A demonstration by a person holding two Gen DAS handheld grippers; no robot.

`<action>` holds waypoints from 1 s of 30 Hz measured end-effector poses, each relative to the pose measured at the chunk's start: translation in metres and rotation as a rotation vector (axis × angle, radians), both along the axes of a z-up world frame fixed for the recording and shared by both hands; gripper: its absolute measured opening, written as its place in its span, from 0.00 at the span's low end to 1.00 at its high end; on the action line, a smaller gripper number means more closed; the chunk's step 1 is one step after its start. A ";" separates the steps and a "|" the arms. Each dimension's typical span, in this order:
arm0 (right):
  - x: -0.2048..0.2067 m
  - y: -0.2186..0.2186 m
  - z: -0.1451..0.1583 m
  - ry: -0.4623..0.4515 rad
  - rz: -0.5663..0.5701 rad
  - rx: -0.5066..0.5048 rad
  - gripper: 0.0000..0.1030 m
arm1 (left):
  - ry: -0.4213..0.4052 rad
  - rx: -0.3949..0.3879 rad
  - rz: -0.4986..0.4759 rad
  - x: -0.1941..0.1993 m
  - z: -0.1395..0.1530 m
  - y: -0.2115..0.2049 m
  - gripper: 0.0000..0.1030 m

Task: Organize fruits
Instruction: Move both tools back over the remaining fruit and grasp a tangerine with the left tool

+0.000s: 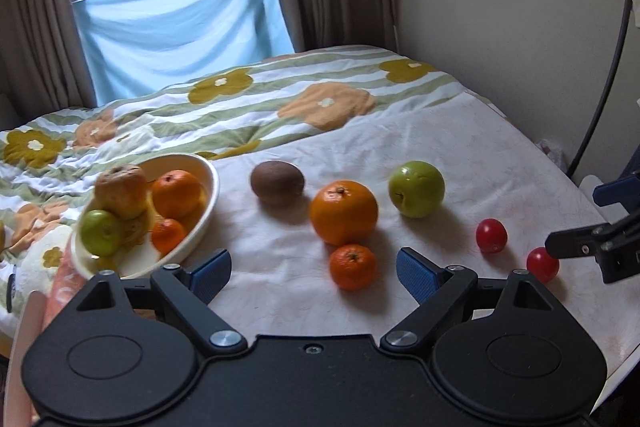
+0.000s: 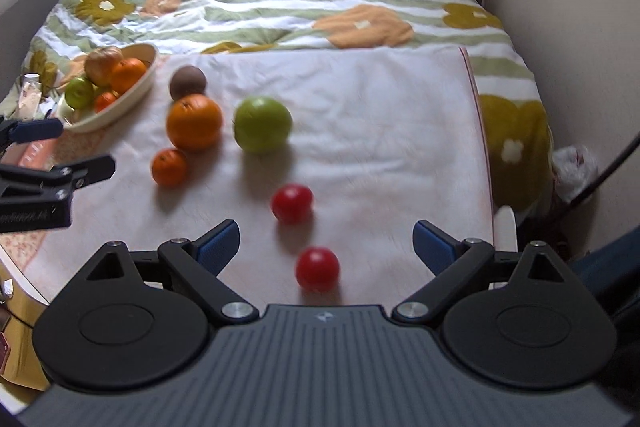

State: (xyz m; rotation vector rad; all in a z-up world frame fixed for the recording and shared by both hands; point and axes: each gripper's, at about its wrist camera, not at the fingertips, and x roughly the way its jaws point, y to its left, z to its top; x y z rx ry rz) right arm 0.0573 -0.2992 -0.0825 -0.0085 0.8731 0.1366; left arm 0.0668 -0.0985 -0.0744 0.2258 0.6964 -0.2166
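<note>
Left wrist view: The left gripper (image 1: pixel 314 267) has its jaws spread wide, nothing between the blue pads (image 1: pixel 416 273). It hangs above the near part of a white cloth (image 1: pixel 460 131) spread over a flowered bedcover (image 1: pixel 224 99). A small mandarin (image 1: pixel 353 266) lies on the cloth just ahead of the pads, touching or nearly touching a large orange (image 1: pixel 344 211) behind it. A brown kiwi (image 1: pixel 277 182) sits farther back toward the cloth's left edge; a green apple (image 1: pixel 417 189) sits to the right of the orange, apart from it. Two red round fruits lie near the cloth's right edge: far red fruit (image 1: pixel 491 235) and near red fruit (image 1: pixel 542 264). At the cloth's far left corner a cream oval bowl (image 1: pixel 208 203) holds a brownish apple, an orange, a small mandarin and a small green apple. The right gripper's finger (image 1: pixel 576 246) enters from the right, beside the near red fruit.

Right wrist view: The right gripper (image 2: pixel 326 247) is likewise spread wide and empty. The near red fruit (image 2: pixel 317 268) lies on the cloth (image 2: pixel 380 99) between the pads' lines, untouched; the far red fruit (image 2: pixel 292 203) lies beyond it. The green apple (image 2: pixel 262 124), orange (image 2: pixel 194 122), mandarin (image 2: pixel 169 167) and kiwi (image 2: pixel 187 83) group toward the left edge, the bowl (image 2: pixel 132 99) at the far left corner. The left gripper (image 2: pixel 60 151) shows at the left, open.
</note>
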 end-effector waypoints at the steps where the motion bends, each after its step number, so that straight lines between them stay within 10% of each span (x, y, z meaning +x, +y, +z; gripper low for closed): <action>1: -0.001 -0.001 -0.004 0.003 -0.003 -0.003 1.00 | 0.007 0.001 -0.009 0.004 -0.005 -0.003 0.85; 20: 0.006 -0.005 -0.040 0.056 -0.010 0.016 0.91 | 0.134 -0.009 -0.061 0.050 -0.056 -0.019 0.41; 30: 0.009 0.000 -0.043 0.064 0.007 0.015 0.81 | 0.127 0.009 -0.072 0.044 -0.055 -0.018 0.40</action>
